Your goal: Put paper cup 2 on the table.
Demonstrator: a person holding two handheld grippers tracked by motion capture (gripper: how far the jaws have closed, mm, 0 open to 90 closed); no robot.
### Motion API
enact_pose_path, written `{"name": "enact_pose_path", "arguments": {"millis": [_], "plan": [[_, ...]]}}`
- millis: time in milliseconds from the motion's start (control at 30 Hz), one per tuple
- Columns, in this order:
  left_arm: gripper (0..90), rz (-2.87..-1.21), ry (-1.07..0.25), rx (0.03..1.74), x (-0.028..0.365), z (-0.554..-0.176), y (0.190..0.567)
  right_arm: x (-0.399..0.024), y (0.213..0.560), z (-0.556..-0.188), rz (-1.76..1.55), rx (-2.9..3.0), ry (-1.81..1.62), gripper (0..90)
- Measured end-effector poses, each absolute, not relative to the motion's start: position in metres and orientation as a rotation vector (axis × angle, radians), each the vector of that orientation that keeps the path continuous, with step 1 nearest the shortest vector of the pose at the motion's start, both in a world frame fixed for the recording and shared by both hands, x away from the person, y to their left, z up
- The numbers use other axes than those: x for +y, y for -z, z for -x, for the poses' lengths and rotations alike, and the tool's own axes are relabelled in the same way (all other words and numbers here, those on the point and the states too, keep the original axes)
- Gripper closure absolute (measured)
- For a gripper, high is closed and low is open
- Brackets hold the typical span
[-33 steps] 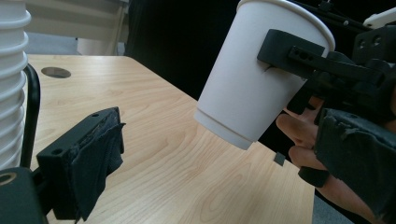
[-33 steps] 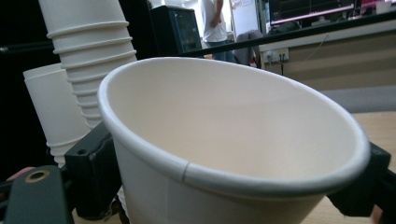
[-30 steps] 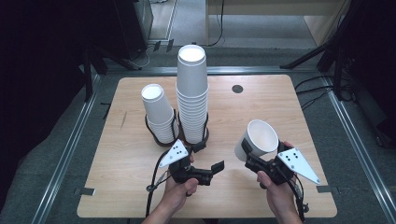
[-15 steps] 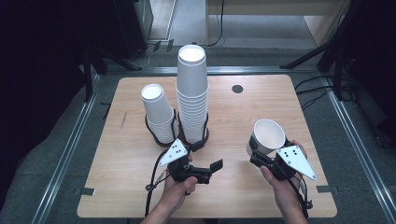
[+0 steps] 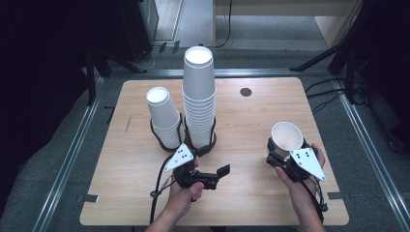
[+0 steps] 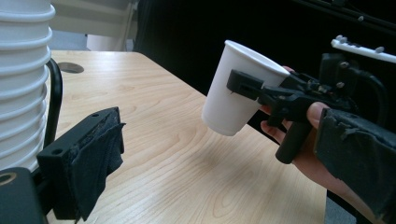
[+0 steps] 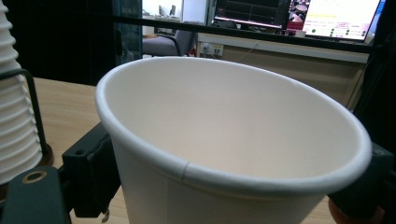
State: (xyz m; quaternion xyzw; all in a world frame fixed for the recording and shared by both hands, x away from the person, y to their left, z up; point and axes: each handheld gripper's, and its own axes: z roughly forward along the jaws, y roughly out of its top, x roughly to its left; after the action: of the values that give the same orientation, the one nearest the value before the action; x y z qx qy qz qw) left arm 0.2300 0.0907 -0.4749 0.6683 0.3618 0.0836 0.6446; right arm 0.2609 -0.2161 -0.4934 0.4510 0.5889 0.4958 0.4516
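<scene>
Cup stacks first: tall stack (image 5: 198, 96) and short stack (image 5: 164, 116) stand side by side in black ring holders, mid-table w/ the tall one on the right. Single paper cup (image 5: 287, 137) is near-right, off the wood, tilted, clamped across its wall by the right gripper (image 5: 279, 155); jaws have just been opening a bit w/ the cup between them. Risk: grip loosens more, cup slips or tips over on touchdown. Squeeze harder instead and the thin wall dents. Left gripper (image 5: 220, 175) near-centre, jaws wide, holding nothing; a swing could knock the stacks.
</scene>
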Motion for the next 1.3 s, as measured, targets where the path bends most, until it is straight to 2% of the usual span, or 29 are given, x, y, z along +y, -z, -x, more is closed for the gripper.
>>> {"name": "enact_pose_path", "arguments": {"millis": [1300], "plan": [[1.5, -1.521, -0.196, 0.838, 0.093, -0.232, 0.477, -0.250, 0.531, -0.289, -1.245, 1.394, -1.164, 11.8]]}}
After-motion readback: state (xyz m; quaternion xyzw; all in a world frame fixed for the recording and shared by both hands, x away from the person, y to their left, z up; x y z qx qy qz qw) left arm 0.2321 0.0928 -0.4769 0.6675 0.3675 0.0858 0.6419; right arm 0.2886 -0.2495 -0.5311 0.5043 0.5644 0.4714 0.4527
